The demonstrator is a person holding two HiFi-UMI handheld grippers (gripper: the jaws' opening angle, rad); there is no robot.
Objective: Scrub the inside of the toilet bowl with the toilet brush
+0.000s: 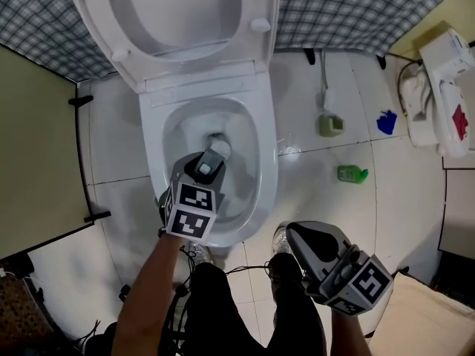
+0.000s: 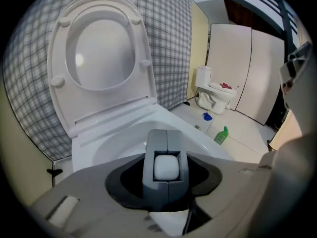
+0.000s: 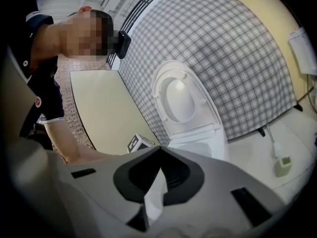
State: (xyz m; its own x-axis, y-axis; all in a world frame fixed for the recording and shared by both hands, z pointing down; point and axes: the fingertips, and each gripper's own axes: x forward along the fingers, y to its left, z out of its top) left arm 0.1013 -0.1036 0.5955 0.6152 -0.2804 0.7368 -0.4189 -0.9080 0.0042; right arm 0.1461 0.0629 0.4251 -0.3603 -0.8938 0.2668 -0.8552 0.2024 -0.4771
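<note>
Two tools in view: my left hand-held gripper (image 1: 205, 166) clenched on white toilet brush (image 2: 166, 166), angled down over toilet bowl (image 1: 267, 165), seat (image 1: 96, 13) raised. My right hand-held gripper (image 1: 320, 249) pinched closed, empty, beside bowl's front.

This is a toilet room, tiled and partitioned like a cubicle. A white toilet bowl (image 1: 267, 176) stands on a floor (image 1: 334, 221) of large, pale, glossy tiles, its seat (image 1: 178, 13) raised against the back wall. That wall is hung with blue-grey checked cloth (image 1: 349, 13), and a plain beige panel (image 1: 37, 154) closes the space on one side. Farther off, a second, smaller white toilet (image 2: 214, 94) stands in front of white panels (image 2: 247, 73). A green bottle (image 1: 352, 173) sits on the tiles between the two toilets, with something small and blue (image 1: 386, 122) near it.
</note>
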